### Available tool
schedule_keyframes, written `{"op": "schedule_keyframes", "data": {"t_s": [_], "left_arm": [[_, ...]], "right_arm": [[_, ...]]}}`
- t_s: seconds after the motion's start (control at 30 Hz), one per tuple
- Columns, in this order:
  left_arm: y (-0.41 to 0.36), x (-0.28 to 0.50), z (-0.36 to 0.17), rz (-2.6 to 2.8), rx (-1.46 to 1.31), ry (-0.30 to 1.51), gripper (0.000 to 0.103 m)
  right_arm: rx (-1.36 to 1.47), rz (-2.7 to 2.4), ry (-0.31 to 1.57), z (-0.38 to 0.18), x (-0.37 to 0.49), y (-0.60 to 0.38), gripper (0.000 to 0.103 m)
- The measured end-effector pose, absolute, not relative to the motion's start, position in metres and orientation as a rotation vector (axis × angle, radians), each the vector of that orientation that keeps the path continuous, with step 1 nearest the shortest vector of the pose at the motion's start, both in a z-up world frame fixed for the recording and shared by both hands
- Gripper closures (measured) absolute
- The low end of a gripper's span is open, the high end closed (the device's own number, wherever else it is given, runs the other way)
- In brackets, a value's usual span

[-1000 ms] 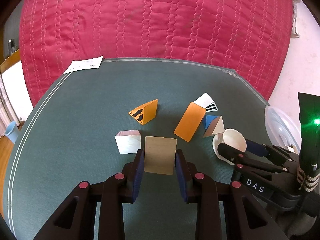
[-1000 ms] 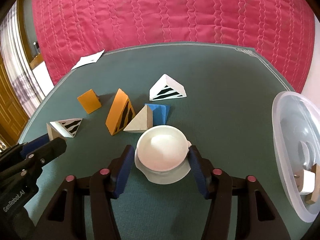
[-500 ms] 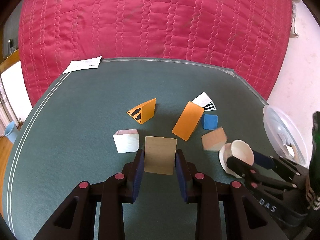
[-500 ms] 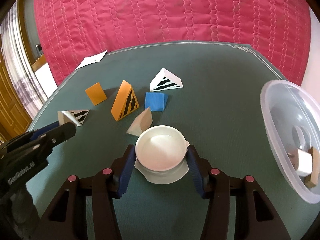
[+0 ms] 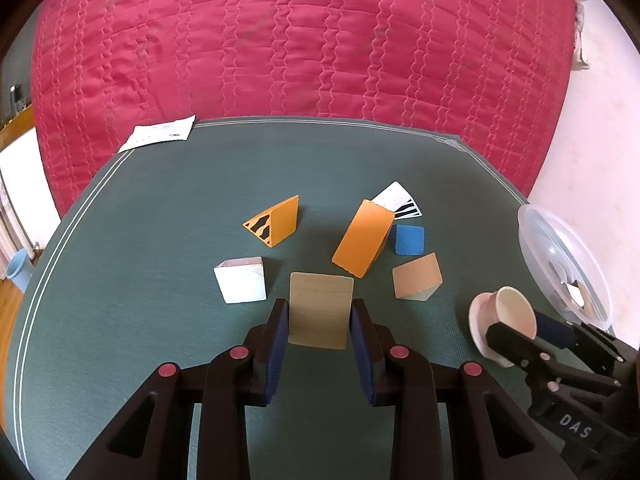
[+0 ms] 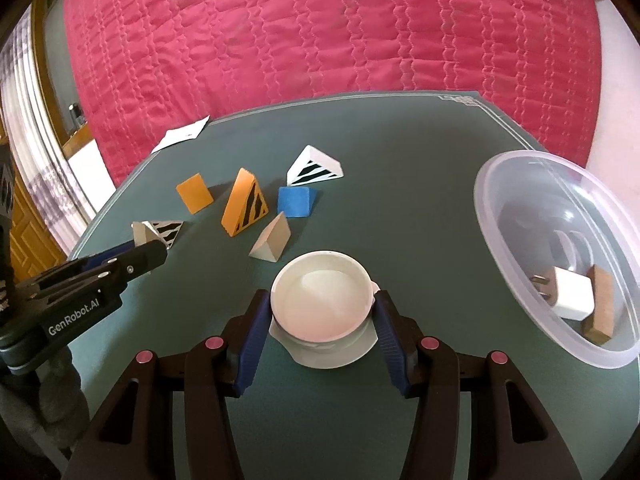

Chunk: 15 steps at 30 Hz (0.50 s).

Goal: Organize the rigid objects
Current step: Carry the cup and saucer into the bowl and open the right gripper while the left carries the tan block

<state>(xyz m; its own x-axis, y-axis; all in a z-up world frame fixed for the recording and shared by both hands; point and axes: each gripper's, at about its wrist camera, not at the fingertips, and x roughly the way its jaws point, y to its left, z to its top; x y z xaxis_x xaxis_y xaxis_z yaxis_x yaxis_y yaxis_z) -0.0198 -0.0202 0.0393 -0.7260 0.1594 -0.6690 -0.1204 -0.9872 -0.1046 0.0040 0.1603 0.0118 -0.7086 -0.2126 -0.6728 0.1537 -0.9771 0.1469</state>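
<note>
1. Judging from how things lie, the sorting is barely begun: only two pieces, a white block [image 6: 573,294] and a brown block [image 6: 599,306], lie in the clear plastic bowl [image 6: 516,240] at the right edge of the green table [image 6: 420,152], while the rest sit loose mid-table.

2. Nearest the left camera, the left gripper [image 5: 319,330] is clenched on a plain wooden block [image 5: 320,310], its blue pads against both sides; the block is near the middle of the table, toward the near edge.

3. Nearest the right camera, the right gripper [image 6: 320,330] grasps a white cup [image 6: 322,294], pads against its wall; the cup sits on a white saucer [image 6: 326,354], between the loose pieces and the bowl.

4. Still to gather, moving outward: a white cube [image 5: 241,284], a tan prism [image 5: 417,281], a tall orange wedge [image 5: 362,238], a blue wedge [image 5: 409,239], a small orange wedge [image 5: 276,226], and a white striped wedge [image 5: 398,202] farthest off.

5. Beyond them, a paper slip [image 5: 160,136] lies at the far left corner, before a red quilted cover [image 5: 300,40].

6. Only the right view looks into the bowl and shows the black stripes on the tall orange wedge; the left view shows that wedge's plain face and the cup from the side.

7. Whether either held thing is lifted clear of the table I cannot tell.
</note>
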Motion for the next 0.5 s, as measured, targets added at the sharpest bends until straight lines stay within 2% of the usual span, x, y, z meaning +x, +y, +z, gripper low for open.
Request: {"op": "schedule_keyframes", "data": {"t_s": [0.5], "left_arm": [[-0.015, -0.02, 0.039, 2.782, -1.093, -0.069, 0.071]], "right_arm": [[1.003, -2.86, -0.212, 0.035, 0.014, 0.2, 0.05]]}}
